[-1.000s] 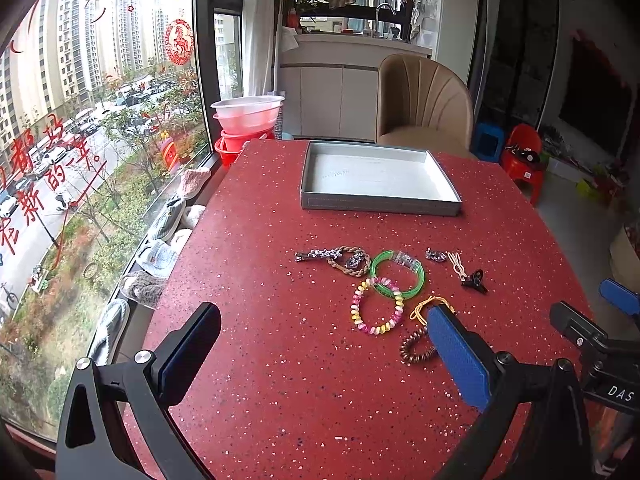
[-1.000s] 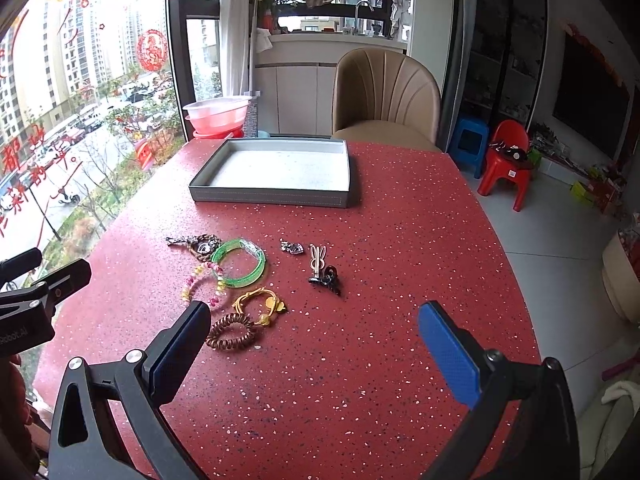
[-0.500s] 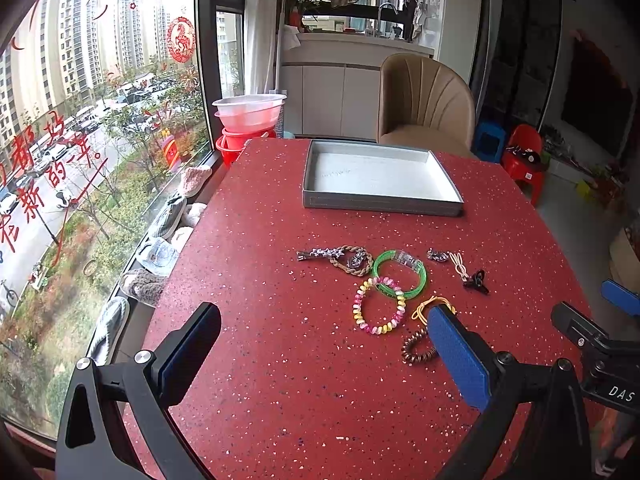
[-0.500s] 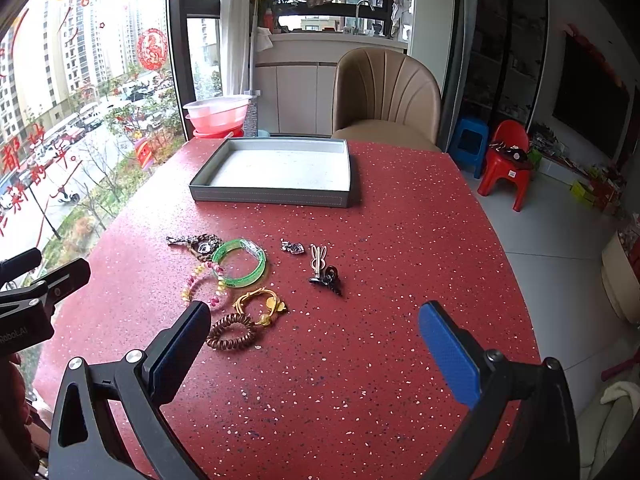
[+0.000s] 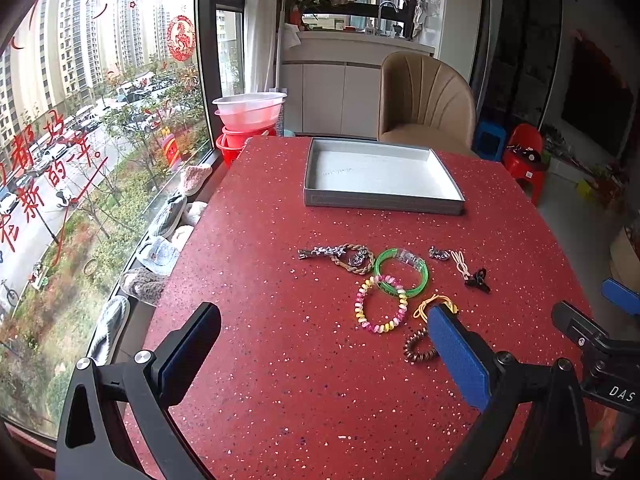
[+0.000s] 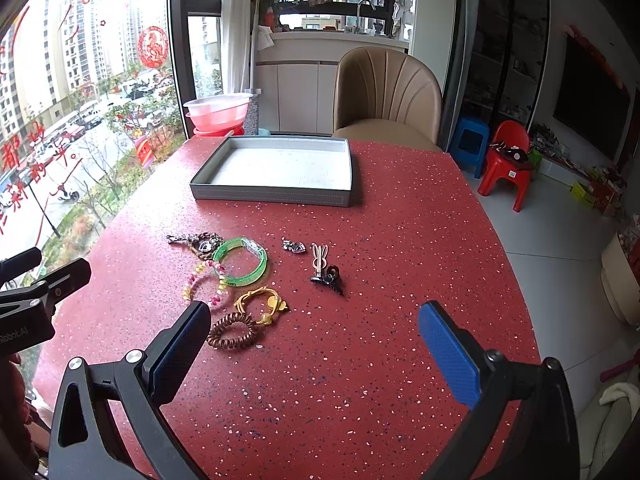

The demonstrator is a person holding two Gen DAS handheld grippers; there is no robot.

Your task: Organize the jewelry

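Jewelry lies loose at the centre of the frame on the red speckled bench (image 5: pixel 280 360): a green bangle (image 5: pixel 401 272) overlapping a multicoloured bead bracelet (image 5: pixel 381 309), a braided brown bracelet (image 5: pixel 356 258), a brown spiral hair tie (image 6: pixel 232 336), a yellow cord bracelet (image 6: pixel 262 305) and a black hair clip (image 6: pixel 329 276). Above them, in the upper centre, stands a shallow grey tray (image 5: pixel 384 203) with a white floor; nothing lies in it. Left claw (image 5: pixel 320 354) is spread wide above the bench at the lower edge, gripping nothing. Right claw (image 6: pixel 316 350) is likewise spread wide, gripping nothing. Stacked pink and red basins (image 5: pixel 249 120) sit at upper left beside the window.
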